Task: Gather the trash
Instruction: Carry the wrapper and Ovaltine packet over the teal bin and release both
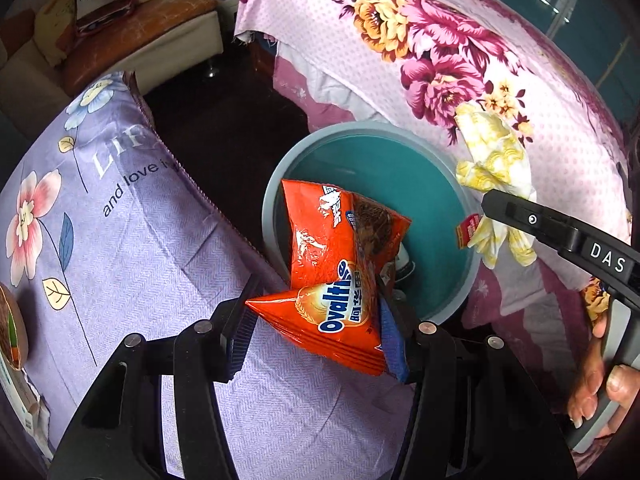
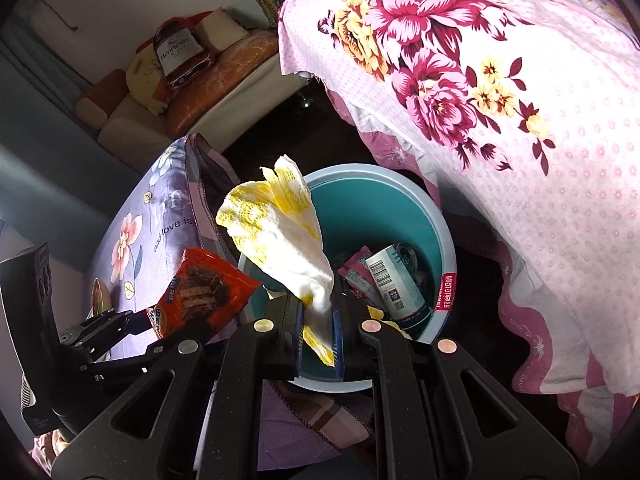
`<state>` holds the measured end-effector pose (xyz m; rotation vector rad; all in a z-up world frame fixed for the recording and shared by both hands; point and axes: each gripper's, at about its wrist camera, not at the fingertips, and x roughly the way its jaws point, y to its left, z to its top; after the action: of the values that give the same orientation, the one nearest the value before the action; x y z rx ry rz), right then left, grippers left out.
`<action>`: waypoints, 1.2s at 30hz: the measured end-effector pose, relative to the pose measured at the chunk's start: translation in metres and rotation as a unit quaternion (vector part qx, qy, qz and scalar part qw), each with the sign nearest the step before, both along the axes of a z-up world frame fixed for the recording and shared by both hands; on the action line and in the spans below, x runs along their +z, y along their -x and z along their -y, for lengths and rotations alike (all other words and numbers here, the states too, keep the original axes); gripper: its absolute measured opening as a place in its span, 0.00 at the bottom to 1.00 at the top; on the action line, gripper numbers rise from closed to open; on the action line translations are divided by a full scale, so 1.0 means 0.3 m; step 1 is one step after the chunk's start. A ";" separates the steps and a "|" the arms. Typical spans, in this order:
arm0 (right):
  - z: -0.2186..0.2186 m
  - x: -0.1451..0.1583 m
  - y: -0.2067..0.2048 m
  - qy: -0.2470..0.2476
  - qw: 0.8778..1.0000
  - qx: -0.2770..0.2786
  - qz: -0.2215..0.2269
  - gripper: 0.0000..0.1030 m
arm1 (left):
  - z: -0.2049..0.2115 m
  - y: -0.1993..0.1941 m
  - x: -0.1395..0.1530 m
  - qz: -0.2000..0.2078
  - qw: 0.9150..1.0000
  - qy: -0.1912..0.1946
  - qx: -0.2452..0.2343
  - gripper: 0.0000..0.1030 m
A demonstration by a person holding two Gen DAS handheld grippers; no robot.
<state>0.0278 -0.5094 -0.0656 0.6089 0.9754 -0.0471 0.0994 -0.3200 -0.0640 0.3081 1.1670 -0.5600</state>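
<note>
My left gripper (image 1: 316, 320) holds an orange Ovaltine wrapper (image 1: 340, 264) between its jaws, at the near rim of a teal trash bin (image 1: 360, 152). My right gripper (image 2: 316, 320) is shut on a yellow-and-white crumpled napkin (image 2: 280, 224) that stands up above the bin (image 2: 400, 208). The napkin also shows in the left wrist view (image 1: 496, 168), at the bin's right rim. The wrapper shows in the right wrist view (image 2: 200, 284), left of the bin. A can (image 2: 396, 284) and other wrappers lie inside the bin.
A lilac flowered pillow (image 1: 100, 220) lies left of the bin. A pink floral bed cover (image 1: 460, 60) hangs to the right and behind. A sofa with cushions and a bottle-shaped pillow (image 2: 180, 52) stands at the back. The floor between them is dark.
</note>
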 end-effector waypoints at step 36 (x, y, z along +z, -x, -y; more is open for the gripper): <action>-0.101 -0.030 -0.099 0.041 0.998 0.019 -0.048 0.14 | -0.149 -0.054 -0.033 -0.029 0.997 0.047 0.048 0.89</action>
<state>0.0576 -0.4790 -0.0746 0.5162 1.0720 -0.0839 0.1154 -0.2754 -0.0738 0.1550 1.2002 -0.5397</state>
